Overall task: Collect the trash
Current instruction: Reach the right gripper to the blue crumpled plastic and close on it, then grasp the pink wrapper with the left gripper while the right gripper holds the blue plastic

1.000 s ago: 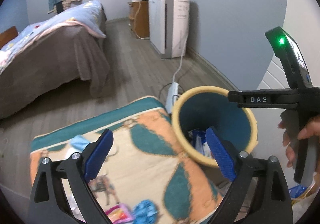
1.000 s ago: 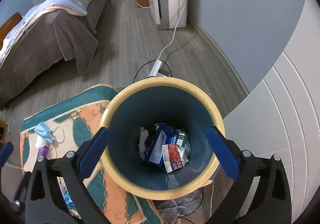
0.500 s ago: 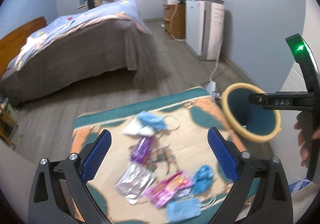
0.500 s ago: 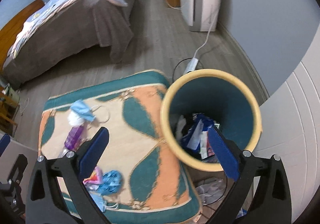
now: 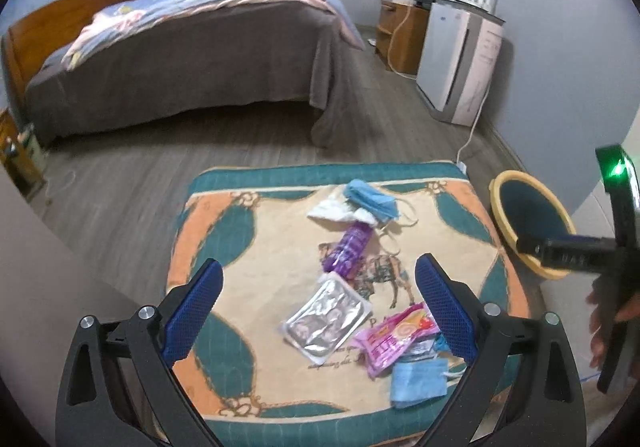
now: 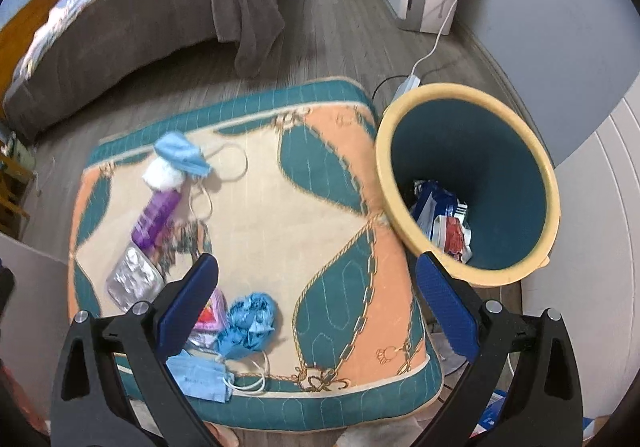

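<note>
Trash is scattered on the patterned cushion beside the bin: silver foil pack, purple wrapper, pink wrapper, white tissue wad, two blue masks, plus a crumpled blue glove, all on the cushion half away from the bin.

Step in hand, by my read: between drops, lining up the next pick. Left gripper hangs w/ jaws wide & empty, framing the foil pack & pink wrapper. Right gripper also wide, empty, betw. the glove and the bin.

Next move prob. calls for lowering the left gripper onto the foil pack, pinching an edge since it lies flat, then carrying it over the bin rim.

Bin: yellow rim, teal inside, upright against the cushion; it holds a few wrappers, blue, red & white, at the bottom. Lots of room left.
</note>
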Tool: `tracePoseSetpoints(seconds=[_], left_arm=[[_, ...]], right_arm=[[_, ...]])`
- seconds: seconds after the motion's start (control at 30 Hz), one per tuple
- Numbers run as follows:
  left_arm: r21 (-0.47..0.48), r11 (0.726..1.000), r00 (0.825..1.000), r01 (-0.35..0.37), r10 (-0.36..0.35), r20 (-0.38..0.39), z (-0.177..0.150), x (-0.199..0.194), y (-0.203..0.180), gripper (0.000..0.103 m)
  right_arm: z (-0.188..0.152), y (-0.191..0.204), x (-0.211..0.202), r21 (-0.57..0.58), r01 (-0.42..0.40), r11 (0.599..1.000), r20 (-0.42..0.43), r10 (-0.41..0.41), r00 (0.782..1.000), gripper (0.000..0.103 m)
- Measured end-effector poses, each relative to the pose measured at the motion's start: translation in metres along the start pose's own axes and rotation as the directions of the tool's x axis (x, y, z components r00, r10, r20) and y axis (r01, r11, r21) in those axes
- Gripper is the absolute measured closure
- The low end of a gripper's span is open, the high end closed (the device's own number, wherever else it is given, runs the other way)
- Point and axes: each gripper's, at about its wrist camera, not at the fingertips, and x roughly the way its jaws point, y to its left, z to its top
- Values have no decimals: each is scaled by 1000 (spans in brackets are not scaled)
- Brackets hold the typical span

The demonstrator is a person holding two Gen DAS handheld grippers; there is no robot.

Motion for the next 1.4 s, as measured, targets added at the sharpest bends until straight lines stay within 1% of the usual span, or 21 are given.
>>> tracePoseSetpoints(seconds=[0.07,0.27,0.4,0.47,0.53,0.6,0.67,0.7,0.73,0.77,0.8,0.97,1.07,1.2,1.23,1.3,1.33,1.4], left_arm=[[0,1000,1000,-13,13,-14,-4,4,4,7],[-14,1000,998,-26,25,-63,-12,19,19,7],[-28,999,995,-36,33,-92,-13,26,27,7],[-33,999,995,-31,28,-97,-13,28,29,7],[-27,999,995,-27,24,-98,-12,29,30,7],[-22,999,995,-25,22,-101,-12,30,28,7],[-24,1000,994,-21,18,-107,-12,32,28,7],[-25,1000,994,-19,16,-109,-11,33,27,7],[-23,1000,993,-15,12,-116,-11,35,26,7],[-20,1000,993,-13,10,-120,-12,37,25,7],[-12,1000,992,-10,8,-126,-12,39,23,7],[44,999,987,-5,12,-162,-18,50,11,7],[54,999,981,-1,11,-192,-20,60,7,7],[49,998,978,38,-27,-208,-22,71,-7,7],[54,997,976,48,-36,-214,-24,74,-12,7],[77,994,967,79,-58,-247,-33,85,-25,7],[87,993,964,85,-60,-258,-37,89,-29,7],[112,989,957,100,-65,-283,-45,97,-39,7]], right_arm=[[-5,8,8,-24,6,1000,-18,-6,1000,6],[-20,28,32,-40,-31,999,-84,28,996,6],[-29,41,50,-61,-24,998,-125,16,992,6],[-32,44,59,-65,-22,998,-146,13,989,8],[-37,45,67,-48,-38,998,-167,29,985,10],[-44,46,77,-25,-57,998,-194,51,980,14],[-51,49,86,-8,-65,998,-216,61,974,25],[-54,50,89,-3,-69,998,-219,67,973,28],[-56,51,91,-2,-72,997,-223,69,972,40],[-57,53,93,-7,-77,997,-227,73,971,57],[-57,54,94,-14,-78,997,-231,73,970,60],[-40,49,73,-11,-91,996,-211,87,974,60],[-16,44,50,-67,-94,993,-191,79,978,60],[13,36,21,-175,-75,982,-133,52,990,60],[18,33,18,-186,-71,980,-117,50,992,60],[20,22,16,-183,-79,980,-96,62,993,60],[19,17,18,-167,-98,981,-94,83,992,60],[19,12,29,-123,-136,983,-134,119,984,60]])
